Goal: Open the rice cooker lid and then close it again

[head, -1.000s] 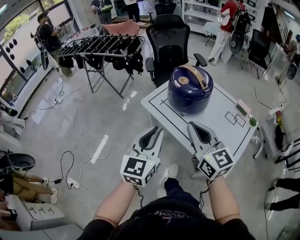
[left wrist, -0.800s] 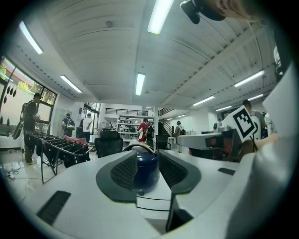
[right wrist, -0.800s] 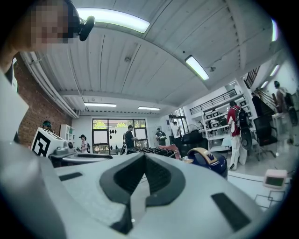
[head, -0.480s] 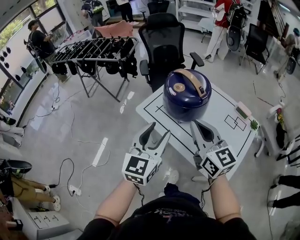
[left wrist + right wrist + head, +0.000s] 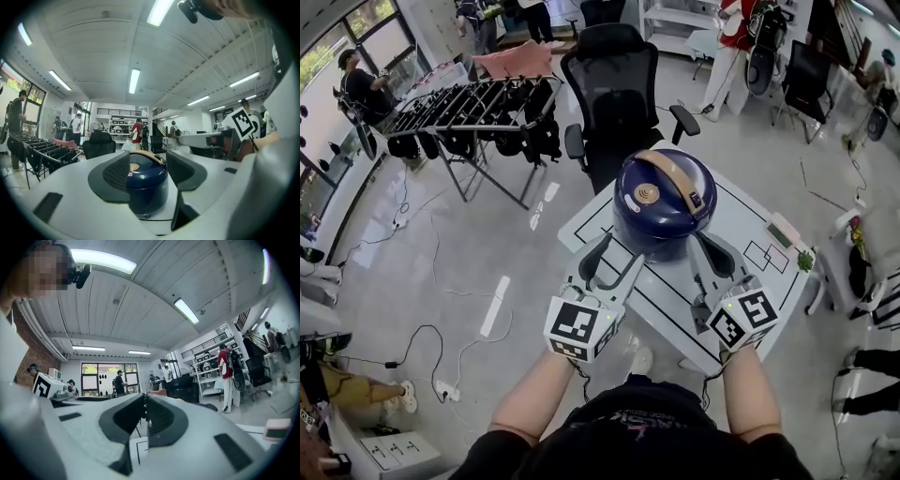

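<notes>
Deep blue and glossy, the rice cooker (image 5: 664, 202) sits on the white bench (image 5: 673, 302) with its lid (image 5: 630, 175) down and a tan handle (image 5: 673, 178) lying flat across the top, just beyond the tips of both sets of fingers. The person holds the two grippers level and side by side over the near part of the bench, both pointing at the pot. The left gripper (image 5: 620, 253) has its fingers spread well apart; they have just been opening, and the pads press on nothing. In the left gripper view the cooker (image 5: 146, 183) fills the gap between those fingers. It stands just ahead of the tips and a little toward the left one, so that the pad on that side covers part of the blue wall. Whether a tip touches the pot I cannot tell. The right gripper (image 5: 705, 246) reaches in at the cooker's right flank, its fingertips close beside the lower wall. Its fingers stand only a crack apart, having just begun to open. The right gripper view shows nothing in the thin slit between them, only the room beyond. Black lines are drawn on the bench under and around both sets of fingers. Straight past the fingertips, behind the cooker, stands a black office chair (image 5: 614, 89). Off to the left of the left fingers is a drying rack (image 5: 473, 103) hung with dark items. To the right of the right fingers a small pale device (image 5: 785, 230) lies near the bench's far edge.
</notes>
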Demonstrator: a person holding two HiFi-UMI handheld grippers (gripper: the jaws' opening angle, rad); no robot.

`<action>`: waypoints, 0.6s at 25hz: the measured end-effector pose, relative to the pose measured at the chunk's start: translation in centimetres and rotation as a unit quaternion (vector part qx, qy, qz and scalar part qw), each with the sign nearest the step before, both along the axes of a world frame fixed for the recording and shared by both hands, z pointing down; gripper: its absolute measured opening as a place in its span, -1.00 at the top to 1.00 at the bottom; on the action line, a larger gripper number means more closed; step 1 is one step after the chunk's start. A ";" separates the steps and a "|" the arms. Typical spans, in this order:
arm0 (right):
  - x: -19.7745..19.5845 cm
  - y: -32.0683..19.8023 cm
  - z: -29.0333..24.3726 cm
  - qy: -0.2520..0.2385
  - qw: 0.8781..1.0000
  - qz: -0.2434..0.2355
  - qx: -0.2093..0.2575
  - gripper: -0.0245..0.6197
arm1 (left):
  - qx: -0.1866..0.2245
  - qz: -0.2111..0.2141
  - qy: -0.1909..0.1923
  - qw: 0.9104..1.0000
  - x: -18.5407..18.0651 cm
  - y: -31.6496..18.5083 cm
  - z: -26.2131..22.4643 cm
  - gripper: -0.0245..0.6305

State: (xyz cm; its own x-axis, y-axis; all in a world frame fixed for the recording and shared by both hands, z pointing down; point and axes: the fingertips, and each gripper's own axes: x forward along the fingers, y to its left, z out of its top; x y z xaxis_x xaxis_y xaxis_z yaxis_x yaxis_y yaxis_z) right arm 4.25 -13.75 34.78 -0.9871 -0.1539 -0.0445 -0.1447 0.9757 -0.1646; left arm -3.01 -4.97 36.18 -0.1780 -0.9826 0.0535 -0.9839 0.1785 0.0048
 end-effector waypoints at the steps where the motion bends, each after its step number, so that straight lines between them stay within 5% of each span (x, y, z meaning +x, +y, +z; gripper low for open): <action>1: -0.1 -0.7 -0.1 -0.001 1.000 0.001 0.002 0.85 | 0.002 0.001 -0.001 1.000 -0.2 -0.7 0.0 0.21; 15: 1.3 -7.7 -1.4 -0.031 0.998 0.048 0.009 0.48 | -0.015 0.035 -0.047 0.998 -0.2 -7.7 -1.1 0.00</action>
State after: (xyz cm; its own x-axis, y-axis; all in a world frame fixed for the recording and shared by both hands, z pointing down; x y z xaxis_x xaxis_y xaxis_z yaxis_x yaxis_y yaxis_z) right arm 5.54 -21.44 33.36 -0.9631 -0.2462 -0.1083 -0.2279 0.9608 -0.1579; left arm -3.26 -12.72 35.12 -0.1152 -0.9909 0.0689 -0.9897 0.1086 -0.0929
